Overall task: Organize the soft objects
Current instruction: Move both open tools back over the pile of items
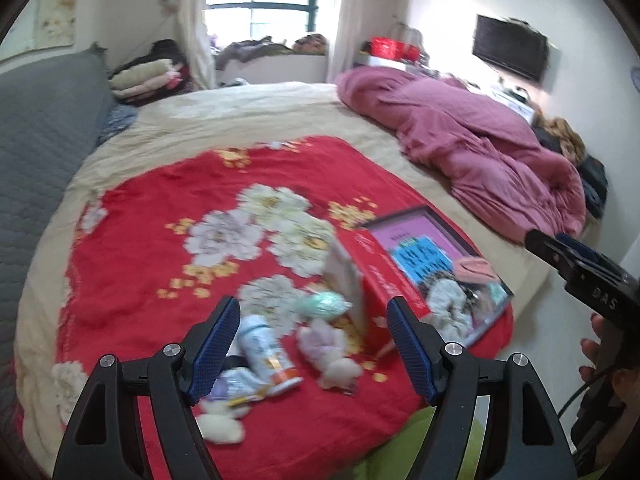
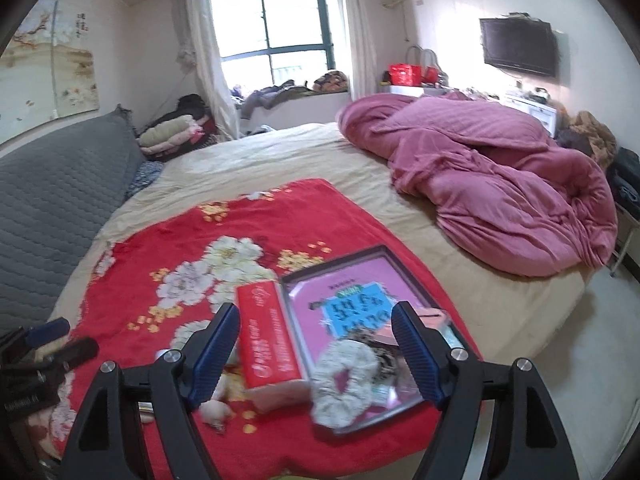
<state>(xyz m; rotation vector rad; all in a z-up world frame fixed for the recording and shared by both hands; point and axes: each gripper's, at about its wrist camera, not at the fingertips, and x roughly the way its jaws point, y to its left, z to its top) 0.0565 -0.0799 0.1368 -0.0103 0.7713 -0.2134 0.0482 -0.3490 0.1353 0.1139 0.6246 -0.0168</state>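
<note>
From my left wrist camera, my left gripper [image 1: 312,344] hangs over a red floral blanket [image 1: 160,240] on the bed, its blue-padded fingers [image 1: 216,344] spread wide with nothing between them. Below lie a pale lilac plush toy [image 1: 328,350], a mint-green fluffy ball [image 1: 324,305], a cream plush piece [image 1: 222,426] and a white spray can [image 1: 266,354]. The plush things look light and squashy, so I judge a pinch across the middle of the body would hold. The can is stiff and likely slick. Motion blur smears all of them, and my own fingers cover part of the cream piece.

From my right wrist camera, my right gripper [image 2: 316,356] is likewise wide apart and empty. Beneath it sits a shallow dark-rimmed tray with a pink printed base [image 2: 340,280], holding a grey-white fabric scrunchie [image 2: 340,380], a leopard-print scrunchie [image 2: 380,350] and a pink soft item [image 2: 434,316]. A red rectangular carton [image 2: 268,344] lies beside the tray. The scrunchies seem limp and weightless; gripping one side of the ring should do. The pink item is mostly hidden behind my finger.
</note>
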